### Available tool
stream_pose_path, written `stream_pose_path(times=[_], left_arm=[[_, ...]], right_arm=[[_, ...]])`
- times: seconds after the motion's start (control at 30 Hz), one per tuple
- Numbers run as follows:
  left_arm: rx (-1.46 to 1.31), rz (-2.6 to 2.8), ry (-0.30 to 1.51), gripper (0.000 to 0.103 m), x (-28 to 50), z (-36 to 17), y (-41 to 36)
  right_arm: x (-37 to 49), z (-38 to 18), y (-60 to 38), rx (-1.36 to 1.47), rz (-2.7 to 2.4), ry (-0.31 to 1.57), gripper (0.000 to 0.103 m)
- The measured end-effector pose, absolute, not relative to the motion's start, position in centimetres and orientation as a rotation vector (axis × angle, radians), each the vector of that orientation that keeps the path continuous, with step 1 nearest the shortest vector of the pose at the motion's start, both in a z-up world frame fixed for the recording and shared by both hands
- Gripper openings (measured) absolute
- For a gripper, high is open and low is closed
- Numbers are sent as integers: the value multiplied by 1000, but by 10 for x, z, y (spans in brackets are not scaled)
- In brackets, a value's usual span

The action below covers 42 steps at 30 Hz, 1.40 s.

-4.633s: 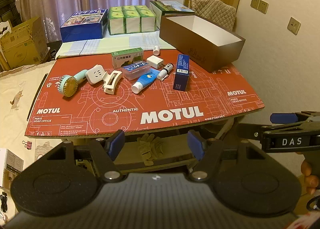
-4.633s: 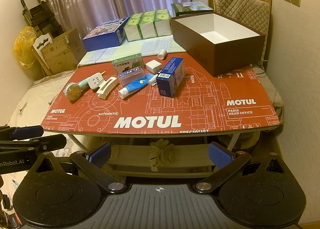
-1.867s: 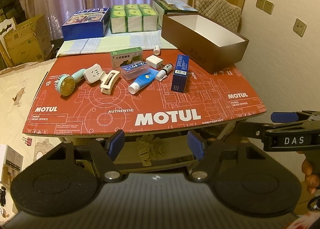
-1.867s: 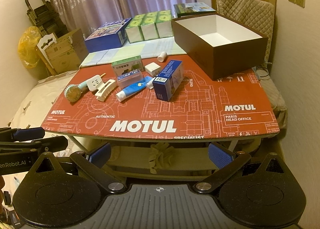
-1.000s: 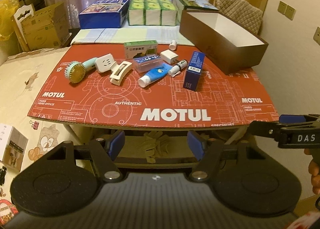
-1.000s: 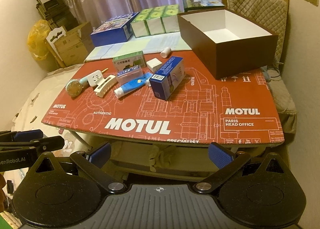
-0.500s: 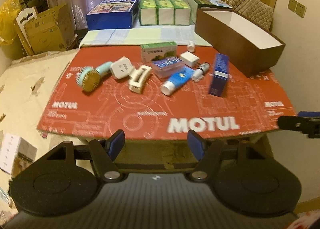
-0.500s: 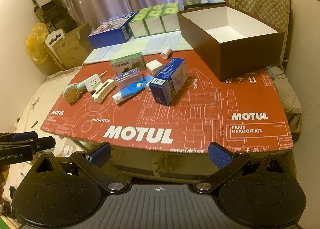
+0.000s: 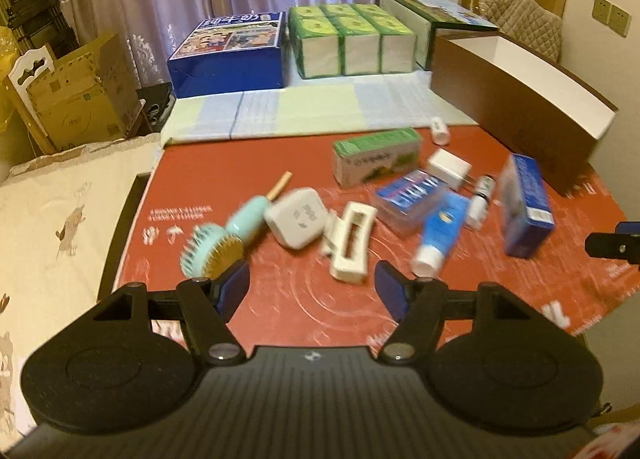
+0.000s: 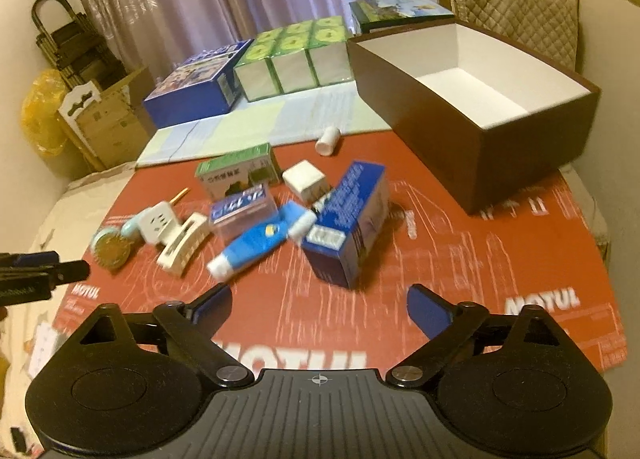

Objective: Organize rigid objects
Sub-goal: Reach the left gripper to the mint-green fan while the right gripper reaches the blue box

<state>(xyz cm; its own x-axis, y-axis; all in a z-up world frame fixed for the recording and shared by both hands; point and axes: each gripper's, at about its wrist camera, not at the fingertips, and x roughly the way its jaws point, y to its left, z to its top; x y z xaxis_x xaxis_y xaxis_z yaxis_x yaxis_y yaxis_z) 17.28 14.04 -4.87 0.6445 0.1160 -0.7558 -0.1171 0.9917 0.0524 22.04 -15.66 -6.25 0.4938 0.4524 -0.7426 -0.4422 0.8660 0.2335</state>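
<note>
Several small items lie on the red Motul mat (image 9: 288,299): a teal brush (image 9: 218,245), a white plug adapter (image 9: 298,217), a cream hair clip (image 9: 350,241), a blue tube (image 9: 440,233), a clear case (image 9: 408,199), a green box (image 9: 376,157) and a blue box (image 9: 526,205). My left gripper (image 9: 312,291) is open and empty, just short of the brush and the clip. My right gripper (image 10: 320,309) is open and empty, in front of the blue box (image 10: 348,217). An open brown box (image 10: 472,99) stands at the back right.
A white charger cube (image 10: 308,179) and a small white bottle (image 10: 328,141) lie behind the items. A large blue carton (image 9: 230,53), green tissue packs (image 9: 352,43) and a striped cloth (image 9: 304,111) sit at the back. Cardboard boxes (image 9: 76,99) stand at the left.
Both grippers have moved forward from below the table's front edge to over the mat, close to the items. The jaws stay open. The items have not moved.
</note>
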Motion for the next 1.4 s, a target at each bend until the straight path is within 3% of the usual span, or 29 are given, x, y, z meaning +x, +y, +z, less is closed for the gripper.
stream_pose_path(times=[0.53,0.8,1.03,1.23,1.4], left_arm=[[79,176,946,66,215,-91,213],[171,115,980,66,228,-105,230],[227,50,1017,65,243,-125,237],[148,70,1063,43,253,-133,241],[27,149,1096,36,256,-131,234]], right_arm=[[273,-114,-97,-94,424,951,66],[285,-126,-96,-107,382,980,44],[283,-122,-108,-93,348,1007,42],[276,-121,-115,-91,368,1018,42],[270,-121,-118,-102,446,1012,42]])
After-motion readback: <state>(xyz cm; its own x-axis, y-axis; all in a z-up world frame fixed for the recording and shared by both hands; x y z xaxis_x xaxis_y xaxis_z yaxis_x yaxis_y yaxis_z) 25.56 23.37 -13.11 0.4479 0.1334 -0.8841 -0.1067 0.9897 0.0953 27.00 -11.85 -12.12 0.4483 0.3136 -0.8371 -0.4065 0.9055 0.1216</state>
